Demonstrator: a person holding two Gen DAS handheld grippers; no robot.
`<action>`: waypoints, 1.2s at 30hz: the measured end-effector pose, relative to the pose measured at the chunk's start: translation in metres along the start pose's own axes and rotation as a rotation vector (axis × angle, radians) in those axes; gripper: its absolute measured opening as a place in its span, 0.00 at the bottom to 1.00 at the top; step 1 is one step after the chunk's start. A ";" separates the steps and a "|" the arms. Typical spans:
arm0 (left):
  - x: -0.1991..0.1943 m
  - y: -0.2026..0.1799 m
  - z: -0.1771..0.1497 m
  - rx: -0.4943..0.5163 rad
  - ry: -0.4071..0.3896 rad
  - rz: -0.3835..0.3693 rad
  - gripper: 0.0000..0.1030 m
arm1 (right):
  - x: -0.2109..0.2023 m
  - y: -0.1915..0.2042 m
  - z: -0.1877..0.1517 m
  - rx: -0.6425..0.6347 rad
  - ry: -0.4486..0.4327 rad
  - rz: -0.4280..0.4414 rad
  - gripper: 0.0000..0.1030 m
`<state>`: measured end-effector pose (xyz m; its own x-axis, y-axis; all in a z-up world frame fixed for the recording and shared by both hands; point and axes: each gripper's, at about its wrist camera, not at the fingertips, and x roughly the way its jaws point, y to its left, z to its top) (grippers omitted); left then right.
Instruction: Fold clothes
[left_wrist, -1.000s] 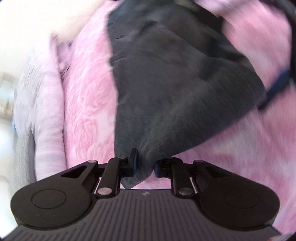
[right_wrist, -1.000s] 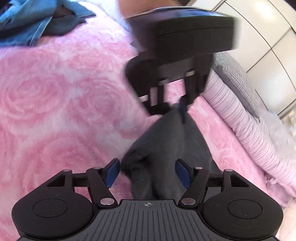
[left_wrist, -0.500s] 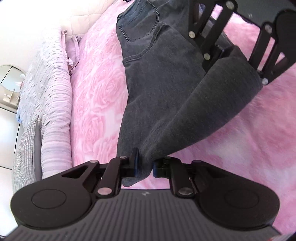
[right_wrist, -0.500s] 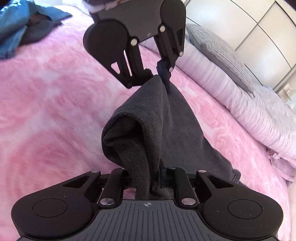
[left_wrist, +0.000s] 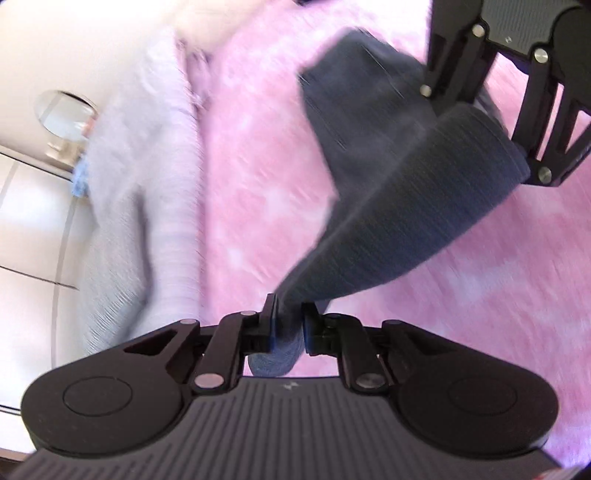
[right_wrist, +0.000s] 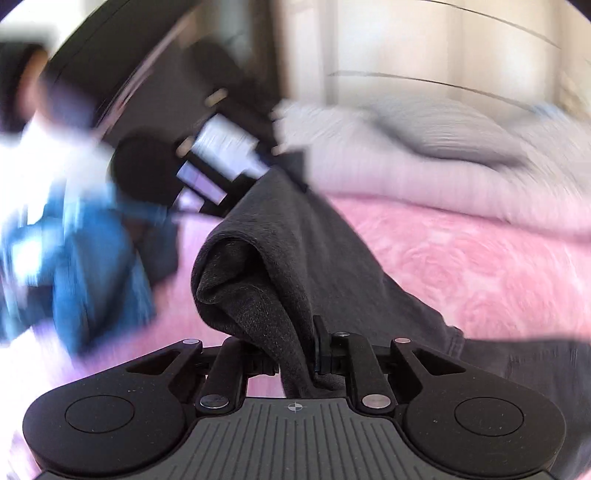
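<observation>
Because your left gripper (left_wrist: 287, 326) and right gripper (right_wrist: 297, 363) are each clamped on an edge of the dark jeans (left_wrist: 391, 221), they hang stretched between them above the pink blanket (left_wrist: 258, 192), likely for folding, pillows (right_wrist: 424, 162) beyond.

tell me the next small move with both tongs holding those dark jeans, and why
Probably carry the held end across and lower it onto the rest of the dark jeans. The left tongs and right tongs are each shut on the fabric, which hangs doubled between them above the pink blanket. One part trails on the blanket, so the fold is not yet laid down.
</observation>
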<state>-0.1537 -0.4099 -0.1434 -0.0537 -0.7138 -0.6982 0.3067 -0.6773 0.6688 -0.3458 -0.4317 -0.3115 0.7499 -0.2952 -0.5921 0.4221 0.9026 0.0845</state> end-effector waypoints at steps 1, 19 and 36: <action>0.003 0.009 0.020 0.009 -0.013 0.017 0.11 | -0.008 -0.012 0.005 0.053 -0.023 0.006 0.15; 0.238 0.034 0.314 -0.161 -0.068 -0.193 0.25 | -0.037 -0.335 -0.091 1.105 -0.047 0.014 0.15; 0.262 0.032 0.182 -0.639 0.184 -0.308 0.34 | -0.069 -0.382 -0.054 0.816 -0.038 -0.128 0.83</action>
<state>-0.3307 -0.6512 -0.2589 -0.0841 -0.4282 -0.8998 0.8009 -0.5662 0.1946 -0.5860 -0.7394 -0.3464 0.6813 -0.4044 -0.6102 0.7318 0.3544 0.5821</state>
